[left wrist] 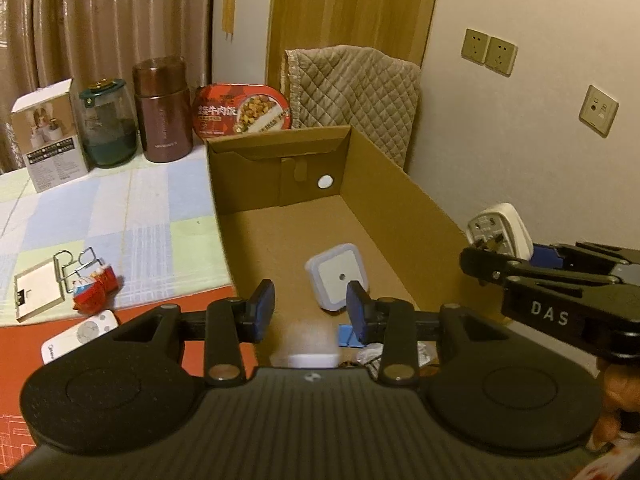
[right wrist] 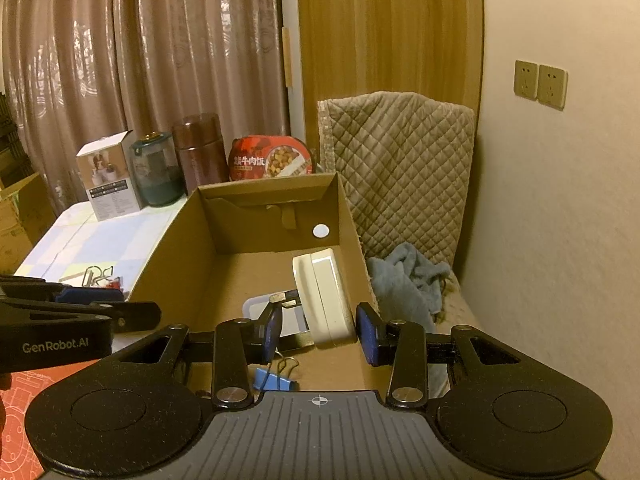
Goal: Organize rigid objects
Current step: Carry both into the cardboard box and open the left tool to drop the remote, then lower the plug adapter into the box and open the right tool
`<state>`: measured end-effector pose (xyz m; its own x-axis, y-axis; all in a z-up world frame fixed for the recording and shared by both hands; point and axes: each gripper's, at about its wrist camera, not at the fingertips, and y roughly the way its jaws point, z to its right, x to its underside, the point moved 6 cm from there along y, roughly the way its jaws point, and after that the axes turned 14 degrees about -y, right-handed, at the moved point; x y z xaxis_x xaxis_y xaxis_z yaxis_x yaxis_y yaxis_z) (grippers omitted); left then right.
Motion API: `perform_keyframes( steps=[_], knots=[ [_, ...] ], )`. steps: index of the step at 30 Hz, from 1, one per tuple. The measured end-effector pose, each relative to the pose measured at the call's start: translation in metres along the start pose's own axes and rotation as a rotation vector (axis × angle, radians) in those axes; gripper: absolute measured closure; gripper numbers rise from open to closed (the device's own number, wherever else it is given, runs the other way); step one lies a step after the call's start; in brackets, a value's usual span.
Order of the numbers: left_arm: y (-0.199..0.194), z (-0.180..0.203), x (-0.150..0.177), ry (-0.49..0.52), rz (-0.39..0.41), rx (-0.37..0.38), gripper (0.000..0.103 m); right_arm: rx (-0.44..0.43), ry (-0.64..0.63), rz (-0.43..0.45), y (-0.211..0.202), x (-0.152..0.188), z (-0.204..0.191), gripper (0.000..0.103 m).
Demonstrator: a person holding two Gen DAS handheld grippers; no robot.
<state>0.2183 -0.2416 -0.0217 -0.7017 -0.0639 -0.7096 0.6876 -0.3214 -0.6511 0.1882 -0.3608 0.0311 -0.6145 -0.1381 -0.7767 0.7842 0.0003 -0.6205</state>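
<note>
The right gripper point(right wrist: 319, 334) holds a white plug adapter point(right wrist: 324, 296) above the cardboard box point(right wrist: 172, 264); jaws look parted w/ the adapter between them, contact unclear. Best to lower it before release, clear of the square night light point(left wrist: 337, 280) on the box floor. Adapter is hard, smooth plastic w/ metal prongs; left gripper point(left wrist: 310, 312) is open, empty.

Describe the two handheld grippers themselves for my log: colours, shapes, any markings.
Both are matte black, with two round discs flanking a ribbed grey centre plate bearing a small crosshair mark, silver pivot screws, and blue finger pads. Seen from the other camera, the right gripper reads "DAS" in white; the left gripper reads "GenRobot.AI". No cables visible.
</note>
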Motion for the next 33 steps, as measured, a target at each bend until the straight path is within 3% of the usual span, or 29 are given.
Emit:
perform_keyframes(
  steps=[12, 33],
  knots=[
    [-0.014, -0.034, -0.001, -0.073, 0.018, -0.045, 0.069, -0.029, 0.016, -0.009, 0.002, 0.001, -0.006, 0.066],
    [-0.018, -0.041, 0.002, -0.088, 0.012, -0.044, 0.069, -0.065, 0.027, -0.063, 0.018, 0.003, -0.016, 0.066]
  ],
)
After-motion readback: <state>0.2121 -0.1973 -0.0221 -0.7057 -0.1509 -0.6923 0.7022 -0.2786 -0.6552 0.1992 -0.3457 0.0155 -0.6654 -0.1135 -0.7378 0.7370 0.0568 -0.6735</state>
